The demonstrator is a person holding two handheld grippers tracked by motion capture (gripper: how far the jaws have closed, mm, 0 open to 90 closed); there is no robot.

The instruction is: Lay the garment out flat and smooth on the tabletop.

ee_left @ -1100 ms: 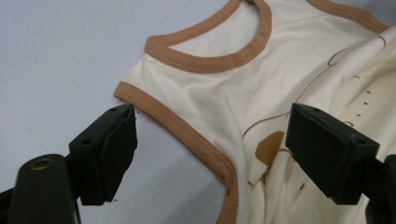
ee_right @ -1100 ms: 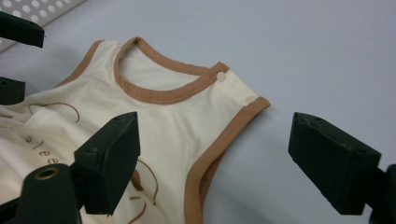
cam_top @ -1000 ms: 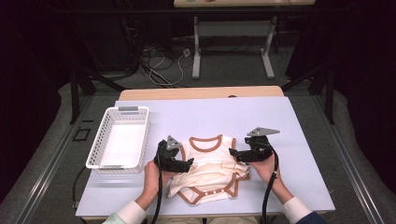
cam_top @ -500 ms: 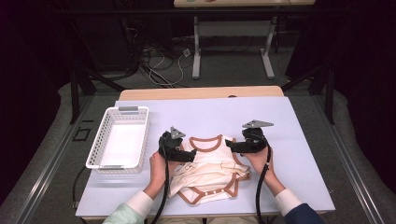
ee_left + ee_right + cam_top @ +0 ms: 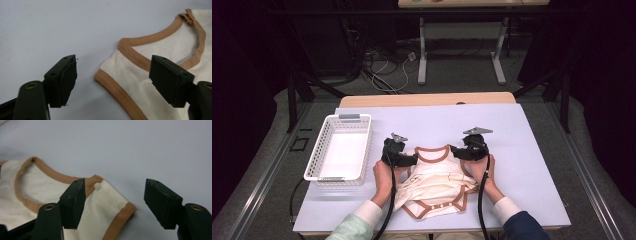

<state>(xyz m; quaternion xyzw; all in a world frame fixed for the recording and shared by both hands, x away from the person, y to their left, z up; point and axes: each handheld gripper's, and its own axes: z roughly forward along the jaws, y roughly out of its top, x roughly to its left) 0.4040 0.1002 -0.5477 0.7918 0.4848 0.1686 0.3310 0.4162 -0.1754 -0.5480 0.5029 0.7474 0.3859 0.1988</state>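
tongs (image 5: 113, 202) closing astride bodysuit (image 5: 105, 220) shoulder, two snaps visible up close

both grippers (image 5: 411, 160) (image 5: 456, 150) nearer bodysuit (image 5: 434, 182) shoulders, jaws closing

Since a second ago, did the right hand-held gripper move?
Yes. The right hand-held gripper slid up the table, away from the person, from the cream cotton bodysuit's side to its shoulder, judged against the white plastic basket. Its jaws have just been closing around that shoulder.

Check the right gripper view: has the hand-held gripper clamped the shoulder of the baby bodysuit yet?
No: the right hand-held gripper has its jaws apart on either side of the baby bodysuit shoulder corner, and neither pad presses the cloth.
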